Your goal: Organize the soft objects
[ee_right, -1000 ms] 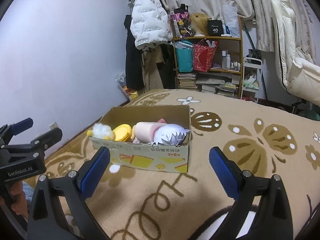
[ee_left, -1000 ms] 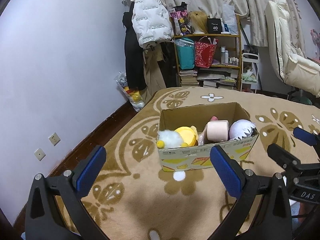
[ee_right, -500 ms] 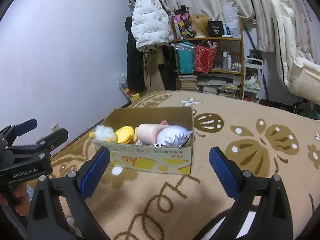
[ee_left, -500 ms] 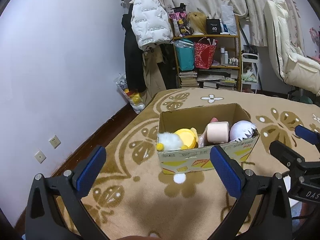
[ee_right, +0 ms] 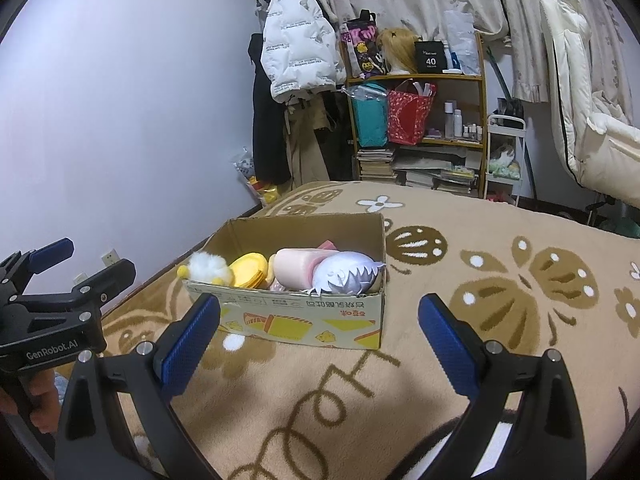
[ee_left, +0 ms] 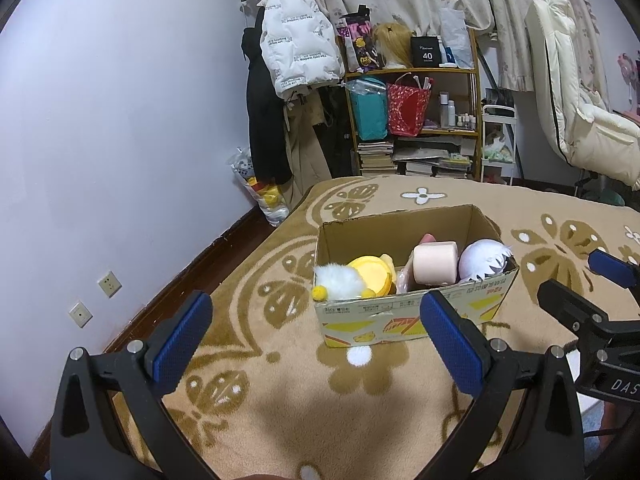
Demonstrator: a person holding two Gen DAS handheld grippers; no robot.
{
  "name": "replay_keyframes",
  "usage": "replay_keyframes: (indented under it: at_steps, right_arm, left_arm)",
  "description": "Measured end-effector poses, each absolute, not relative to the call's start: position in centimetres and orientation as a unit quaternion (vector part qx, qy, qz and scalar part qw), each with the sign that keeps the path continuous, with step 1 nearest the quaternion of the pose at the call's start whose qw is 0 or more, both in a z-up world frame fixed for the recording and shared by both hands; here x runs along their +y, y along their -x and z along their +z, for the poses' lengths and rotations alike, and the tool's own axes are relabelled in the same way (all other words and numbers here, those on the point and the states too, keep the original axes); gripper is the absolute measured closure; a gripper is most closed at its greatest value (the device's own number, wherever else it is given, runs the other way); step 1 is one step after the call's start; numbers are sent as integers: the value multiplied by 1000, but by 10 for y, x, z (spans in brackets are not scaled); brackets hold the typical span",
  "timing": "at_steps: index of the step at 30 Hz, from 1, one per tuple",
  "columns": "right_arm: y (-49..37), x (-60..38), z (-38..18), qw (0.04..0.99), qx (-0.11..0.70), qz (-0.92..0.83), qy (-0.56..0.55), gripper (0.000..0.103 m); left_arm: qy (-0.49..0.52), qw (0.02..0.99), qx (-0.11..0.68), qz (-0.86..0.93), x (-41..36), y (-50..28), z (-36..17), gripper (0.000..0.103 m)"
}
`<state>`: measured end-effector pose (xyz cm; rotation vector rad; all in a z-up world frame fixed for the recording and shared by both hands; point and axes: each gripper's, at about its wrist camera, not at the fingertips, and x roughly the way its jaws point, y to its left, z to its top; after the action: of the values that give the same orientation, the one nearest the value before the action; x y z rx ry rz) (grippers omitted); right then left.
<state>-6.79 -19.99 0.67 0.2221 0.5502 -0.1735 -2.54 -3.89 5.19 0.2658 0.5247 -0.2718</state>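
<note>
A cardboard box [ee_left: 416, 320] [ee_right: 304, 320] sits on the patterned tan blanket and holds several soft toys. Inside lie a white fluffy plush with yellow feet [ee_left: 340, 282] [ee_right: 210, 268], a yellow plush [ee_left: 370, 276] [ee_right: 250, 270], a pink roll-shaped plush [ee_left: 434, 264] [ee_right: 298, 270] and a pale lilac spiky-haired plush head [ee_left: 482, 262] [ee_right: 346, 276]. My left gripper [ee_left: 316, 340] stands open in front of the box, empty. My right gripper [ee_right: 320, 336] is open too, nothing between its blue pads, near the box's right front corner. Each gripper shows at the other view's edge.
A purple wall with sockets [ee_left: 110, 284] runs along the left. At the back stand a coat rack with a white puffer jacket [ee_left: 298, 48], a cluttered wooden shelf [ee_left: 416, 120] and a cream chair [ee_left: 580, 120]. Bare blanket [ee_right: 520, 280] spreads right of the box.
Both views have shifted only slightly; the box sits a little lower and nearer in the right wrist view. Both grippers stay open and empty.
</note>
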Motion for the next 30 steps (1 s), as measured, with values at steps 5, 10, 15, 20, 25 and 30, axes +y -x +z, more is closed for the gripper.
replay_keyframes:
  at_steps: [5,10,15,20,25,30]
  right_arm:
    - [67,-199,5,953,270,-86,-110,0]
    - [67,-199,5,953,270,-88,-110,0]
    - [67,-200,4,952,270,-89,-111,0]
    - [67,-200,4,952,270,-90,-112,0]
    - [68,-201,4,952,270,-89,-112,0]
    - [68,-201,4,952,270,-89,-112,0]
  left_arm:
    - [-131,948,258,-134,-39,25,52,0]
    - [-131,948,258,-133,-39,25,52,0]
    - [-131,948,258,-134,-39,25,52,0]
    - [-134,947,258,-137,-40,27,51,0]
    - [-134,947,258,-136,-39,28,49,0]
    - [-130,947,261,-135,-38,29,45,0]
